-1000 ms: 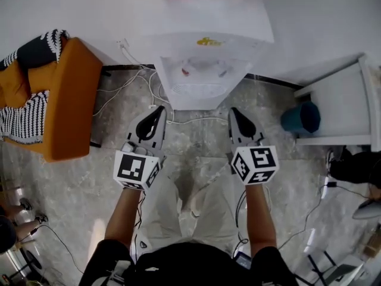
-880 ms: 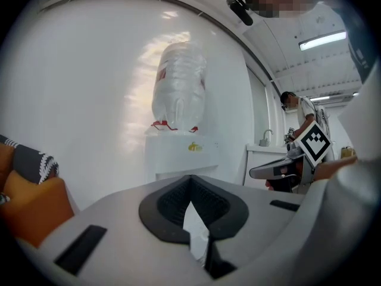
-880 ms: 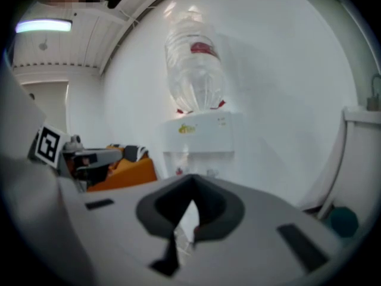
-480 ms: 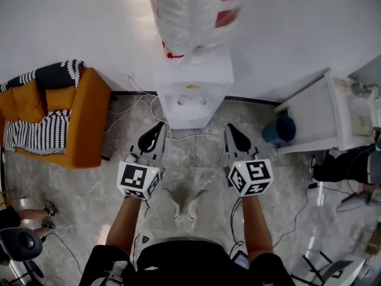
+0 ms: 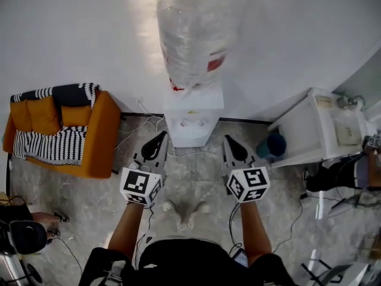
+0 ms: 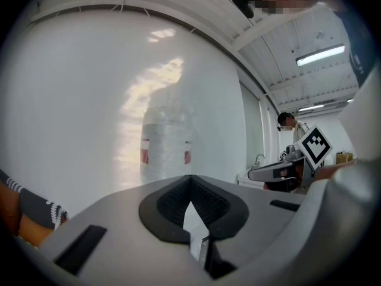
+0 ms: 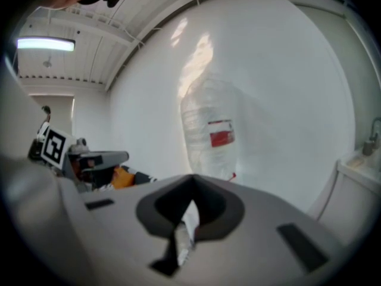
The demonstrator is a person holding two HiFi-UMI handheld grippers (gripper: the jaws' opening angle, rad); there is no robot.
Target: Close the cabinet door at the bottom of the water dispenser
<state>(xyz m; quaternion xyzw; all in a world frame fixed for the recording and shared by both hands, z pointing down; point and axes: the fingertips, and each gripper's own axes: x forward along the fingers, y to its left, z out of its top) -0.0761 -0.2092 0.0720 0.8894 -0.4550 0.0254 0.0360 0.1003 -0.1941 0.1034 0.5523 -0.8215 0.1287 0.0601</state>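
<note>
Tools: left tool (image 5: 161, 138) and right tool (image 5: 228, 142) both pressed together, pinching nothing, hovering just in front of water dispenser (image 5: 191, 121) | Door: sitting low on dispenser front, hidden here | Risk: reaching down blind, snagging floor cables (image 5: 132, 137) beside dispenser base

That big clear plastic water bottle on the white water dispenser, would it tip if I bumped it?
Probably top-heavy: the big clear plastic water bottle stands tall above the narrow white water dispenser. Its neck seems seated in the top, so it likely rocks rather than slides. How full it is, I cannot tell.
</note>
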